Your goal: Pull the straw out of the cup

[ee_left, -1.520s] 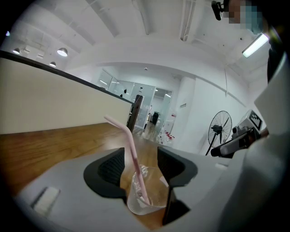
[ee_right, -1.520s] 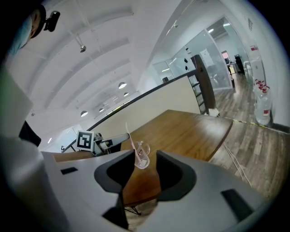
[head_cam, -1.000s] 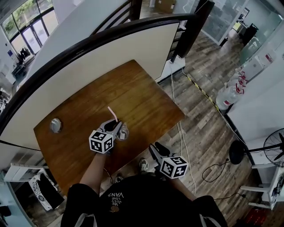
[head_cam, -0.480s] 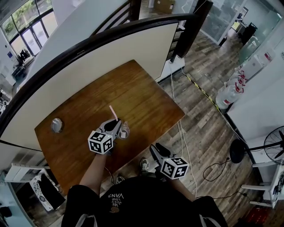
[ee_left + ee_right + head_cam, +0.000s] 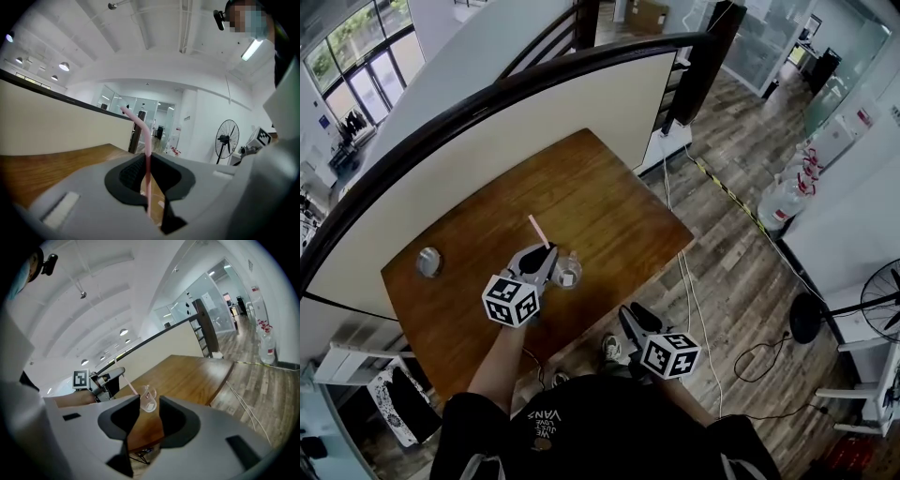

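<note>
L claw (image 5: 148, 171) pinching straw (image 5: 146, 140) below bend; cup (image 5: 569, 273) just beside.

Bright, even daylight from the windows (image 5: 356, 52) fills the head view and leaves a faint sheen on the counter (image 5: 581, 187). The ceiling lamps (image 5: 64, 66) glare white. Both gripper views bend strongly and have dark corners; the left tool (image 5: 148, 164) is blurred near the lens.

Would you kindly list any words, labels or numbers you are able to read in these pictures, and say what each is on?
"VANS": upside down on the black shirt.
Smaller print beside it: too small to read.
Labels on the water bottles: too small to read.
Mark on the cup: blurred.
</note>
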Demonstrator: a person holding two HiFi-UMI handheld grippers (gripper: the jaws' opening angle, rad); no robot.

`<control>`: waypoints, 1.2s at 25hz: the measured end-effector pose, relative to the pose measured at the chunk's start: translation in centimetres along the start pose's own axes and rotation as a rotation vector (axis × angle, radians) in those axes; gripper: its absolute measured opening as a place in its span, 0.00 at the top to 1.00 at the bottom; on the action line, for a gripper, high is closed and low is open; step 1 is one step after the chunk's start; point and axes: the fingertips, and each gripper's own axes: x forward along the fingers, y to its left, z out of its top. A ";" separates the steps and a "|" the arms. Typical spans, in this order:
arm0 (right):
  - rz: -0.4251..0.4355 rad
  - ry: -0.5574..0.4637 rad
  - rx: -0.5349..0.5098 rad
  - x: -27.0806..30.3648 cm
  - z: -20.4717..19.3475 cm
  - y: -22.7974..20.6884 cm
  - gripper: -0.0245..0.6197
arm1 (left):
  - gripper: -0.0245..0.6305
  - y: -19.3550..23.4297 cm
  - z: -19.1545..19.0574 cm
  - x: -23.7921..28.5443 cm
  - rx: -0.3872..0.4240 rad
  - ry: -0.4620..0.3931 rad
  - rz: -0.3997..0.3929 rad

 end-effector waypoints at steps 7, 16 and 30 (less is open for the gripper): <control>0.000 -0.017 0.005 -1.3 -1.0 1.7 0.76 | 0.90 -1.4 2.6 -2.5 0.011 -0.060 -0.013; -0.003 -0.047 0.007 -2.8 -2.7 4.0 0.76 | 0.90 -3.5 4.5 -7.1 0.057 -0.126 -0.031; 0.029 -0.035 -0.018 -3.1 -5.7 8.9 0.76 | 0.90 -3.9 3.5 -15.4 0.064 -0.157 0.005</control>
